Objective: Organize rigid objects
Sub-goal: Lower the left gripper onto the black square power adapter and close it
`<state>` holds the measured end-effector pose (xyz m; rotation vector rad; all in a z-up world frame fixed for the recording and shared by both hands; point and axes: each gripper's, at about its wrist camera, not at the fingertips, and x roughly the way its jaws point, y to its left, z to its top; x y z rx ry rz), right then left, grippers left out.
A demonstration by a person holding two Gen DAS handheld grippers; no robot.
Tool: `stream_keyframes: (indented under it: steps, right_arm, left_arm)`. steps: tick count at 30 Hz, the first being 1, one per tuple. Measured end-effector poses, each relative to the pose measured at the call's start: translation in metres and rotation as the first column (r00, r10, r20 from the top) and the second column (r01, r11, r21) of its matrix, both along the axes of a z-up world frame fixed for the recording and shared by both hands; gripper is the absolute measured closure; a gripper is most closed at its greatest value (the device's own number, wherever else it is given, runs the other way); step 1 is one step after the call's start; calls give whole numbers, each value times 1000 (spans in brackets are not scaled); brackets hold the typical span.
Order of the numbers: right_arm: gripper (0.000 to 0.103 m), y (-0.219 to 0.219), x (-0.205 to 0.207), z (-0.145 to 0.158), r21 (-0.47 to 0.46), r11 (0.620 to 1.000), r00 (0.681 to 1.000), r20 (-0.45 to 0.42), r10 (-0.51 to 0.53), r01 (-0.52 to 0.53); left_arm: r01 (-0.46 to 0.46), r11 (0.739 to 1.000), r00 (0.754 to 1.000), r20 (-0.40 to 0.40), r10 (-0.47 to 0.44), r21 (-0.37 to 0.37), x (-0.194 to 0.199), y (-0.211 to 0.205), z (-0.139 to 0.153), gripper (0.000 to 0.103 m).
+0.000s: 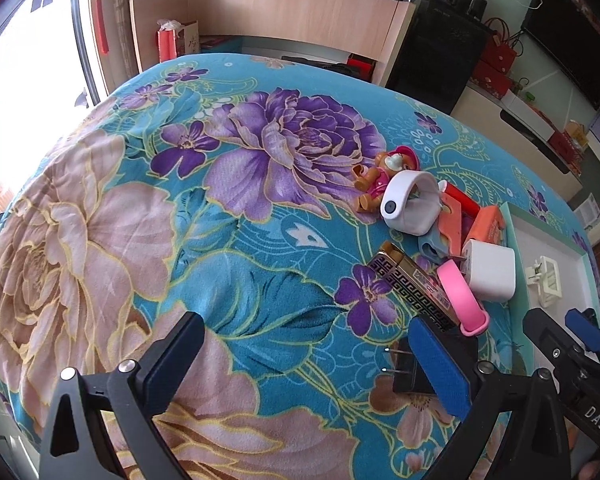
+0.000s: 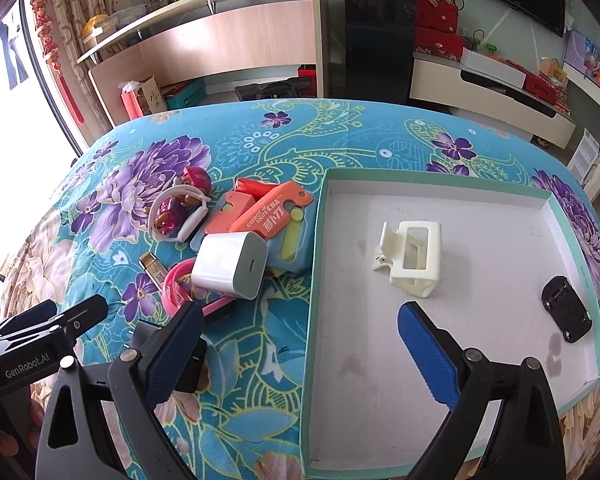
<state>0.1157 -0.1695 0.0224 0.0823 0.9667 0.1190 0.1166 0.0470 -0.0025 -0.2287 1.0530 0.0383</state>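
A pile of small objects lies on the floral cloth: a toy figure [image 1: 384, 178], a white strap device [image 1: 410, 204], an orange carrot knife [image 2: 268, 216], a white charger cube [image 2: 230, 266], a pink band [image 1: 462, 300], and a patterned gold box [image 1: 414, 286]. A white tray with green rim [image 2: 318, 240] holds a cream clip [image 2: 414, 258] and a black toy car [image 2: 566, 314]. My left gripper [image 1: 314, 360] is open; a black plug adapter [image 1: 410, 374] lies against its right finger. My right gripper [image 2: 300, 340] is open, over the tray's left edge.
The table is covered by a teal cloth with purple and beige flowers [image 1: 180, 220]. A wooden shelf unit [image 2: 220, 40], a black cabinet [image 2: 376, 40] and a TV bench stand beyond the far edge. The left gripper shows in the right view [image 2: 40, 332].
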Motion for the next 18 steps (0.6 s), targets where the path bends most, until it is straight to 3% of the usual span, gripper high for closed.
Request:
stream_keyframes:
  steps: [18]
  right_arm:
    - [5,-40,6,-8,43,993,993,-24,-112,113]
  left_arm:
    - [189,982,982,-17,-188,19,2,-58,-2,0]
